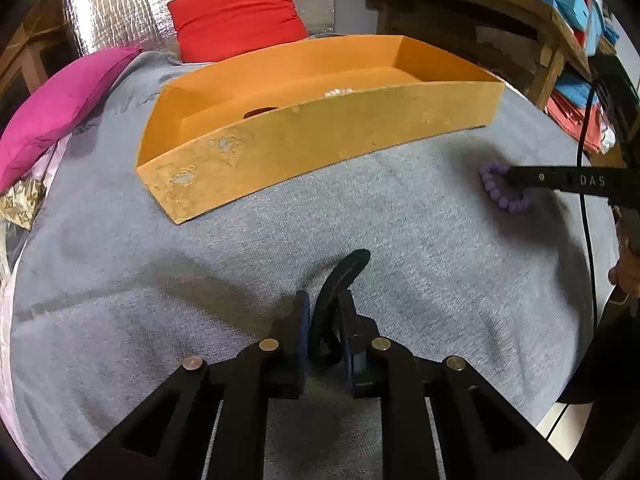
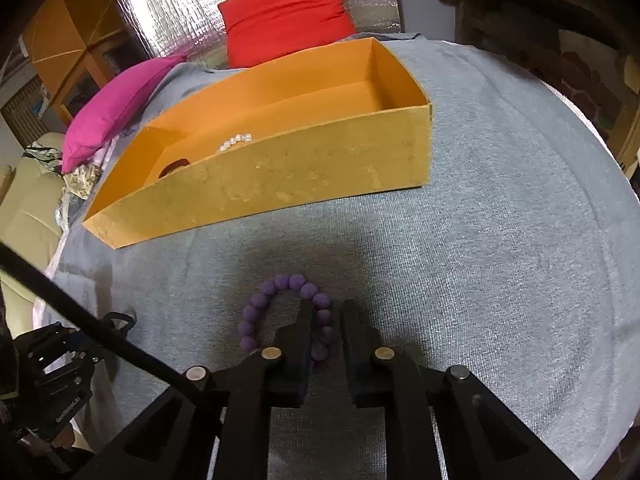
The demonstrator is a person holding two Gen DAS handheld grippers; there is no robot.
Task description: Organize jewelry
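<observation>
On the grey cloth (image 1: 200,264), the left gripper (image 1: 325,312) pinches a black bangle (image 1: 340,280) that stands on edge, while the right gripper (image 2: 326,320) clamps one side of the purple bead bracelet (image 2: 276,286); the orange box (image 2: 304,172) beyond (pearls (image 2: 236,142) inside) sits well apart

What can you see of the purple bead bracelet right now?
The purple bead bracelet is a loop of round, matte, lavender beads, rubbery or clay-like in look. It lies flat on the grey cloth, in front of the orange box and apart from it. The right gripper is shut on its right side, beads pinched between the black fingers; the loop's far arc and left side stay free. In the left wrist view it looks squeezed into a heart-like shape.
</observation>
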